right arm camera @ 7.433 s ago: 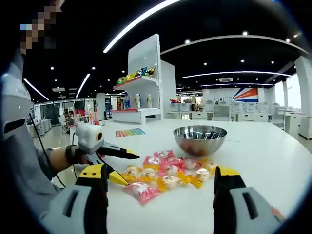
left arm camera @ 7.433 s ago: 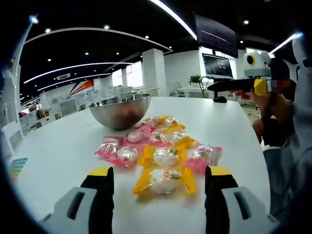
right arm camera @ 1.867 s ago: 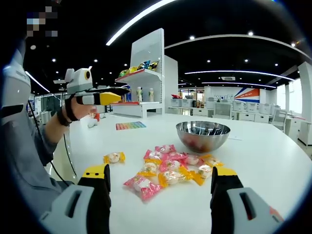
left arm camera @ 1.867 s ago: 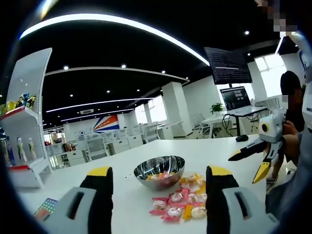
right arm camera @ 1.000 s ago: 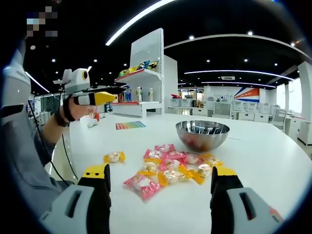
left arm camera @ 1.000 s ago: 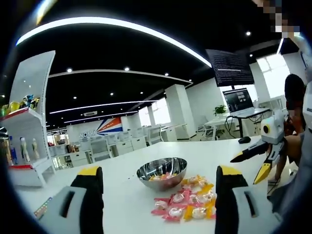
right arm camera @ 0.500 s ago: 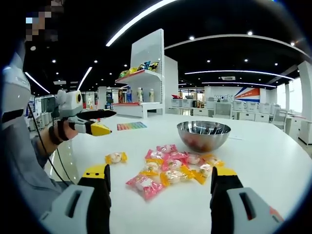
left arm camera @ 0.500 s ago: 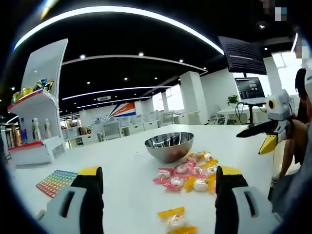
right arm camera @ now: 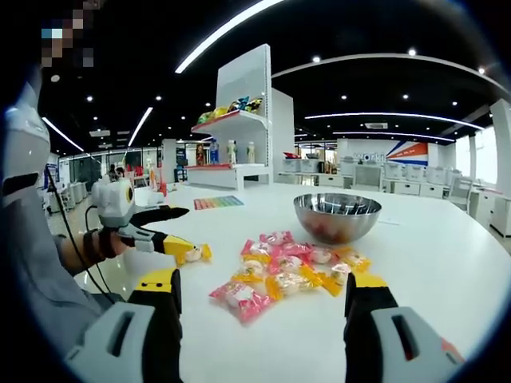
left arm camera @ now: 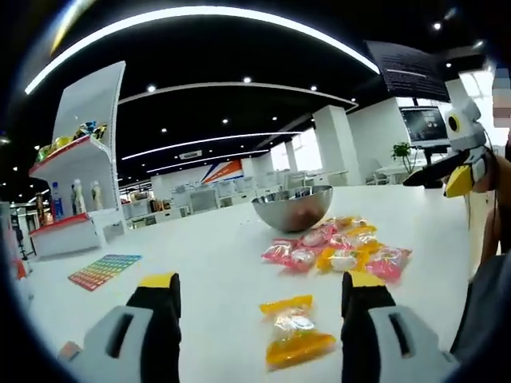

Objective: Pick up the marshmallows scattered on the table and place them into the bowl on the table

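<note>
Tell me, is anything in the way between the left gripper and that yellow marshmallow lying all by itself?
Nothing visible. The yellow marshmallow lies on bare table between the open jaws of the left gripper. The bowl and the other marshmallows sit farther back.

I see a steel bowl standing upright on the far side of the table, with some wrapped sweets inside. A heap of marshmallows in pink and yellow wrappers lies just near of it, touching one another. One pink pack sits at the heap's near edge. A single yellow marshmallow lies apart, well left of the heap.
</note>
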Motion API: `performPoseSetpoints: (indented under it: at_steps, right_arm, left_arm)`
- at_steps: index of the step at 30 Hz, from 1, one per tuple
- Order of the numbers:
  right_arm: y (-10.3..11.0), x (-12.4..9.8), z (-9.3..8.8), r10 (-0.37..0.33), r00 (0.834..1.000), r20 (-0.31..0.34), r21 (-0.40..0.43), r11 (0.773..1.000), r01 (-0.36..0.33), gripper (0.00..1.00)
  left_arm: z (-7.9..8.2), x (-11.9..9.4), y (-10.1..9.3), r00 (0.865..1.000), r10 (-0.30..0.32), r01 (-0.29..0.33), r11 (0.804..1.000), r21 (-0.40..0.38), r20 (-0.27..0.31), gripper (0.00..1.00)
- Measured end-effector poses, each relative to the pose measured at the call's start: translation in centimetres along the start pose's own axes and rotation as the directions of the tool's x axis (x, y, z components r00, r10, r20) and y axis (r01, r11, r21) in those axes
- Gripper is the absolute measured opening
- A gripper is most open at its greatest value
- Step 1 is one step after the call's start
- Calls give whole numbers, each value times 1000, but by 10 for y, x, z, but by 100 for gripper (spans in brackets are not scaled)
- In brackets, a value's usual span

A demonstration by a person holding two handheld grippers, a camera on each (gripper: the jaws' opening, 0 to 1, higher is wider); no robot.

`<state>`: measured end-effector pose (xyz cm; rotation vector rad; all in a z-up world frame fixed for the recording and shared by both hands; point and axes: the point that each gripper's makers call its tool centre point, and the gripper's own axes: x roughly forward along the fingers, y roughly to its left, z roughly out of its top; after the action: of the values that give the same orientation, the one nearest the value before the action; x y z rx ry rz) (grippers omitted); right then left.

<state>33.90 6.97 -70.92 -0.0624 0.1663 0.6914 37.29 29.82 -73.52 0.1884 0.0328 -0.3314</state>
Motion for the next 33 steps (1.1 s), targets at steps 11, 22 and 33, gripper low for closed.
performPoseSetpoints:
  at_steps: [11, 22, 33]
  right_arm:
    - [-2, -1, -1, -6, 1000, -4, 1, 1000, 6, 79]
    - [0, 1, -2, 0, 1000, -5, 4, 1000, 0, 79]
    - [0, 0, -3, -3, 1000, -9, 3, 1000, 3, 79]
  left_arm:
    - [-12, 0, -14, 1000, 15, -15, 999, 40, -8, 63]
    - [-21, 4, -26, 998, -25, 26, 999, 27, -50, 54]
    - [-29, 7, -25, 995, -37, 36, 999, -13, -96, 48]
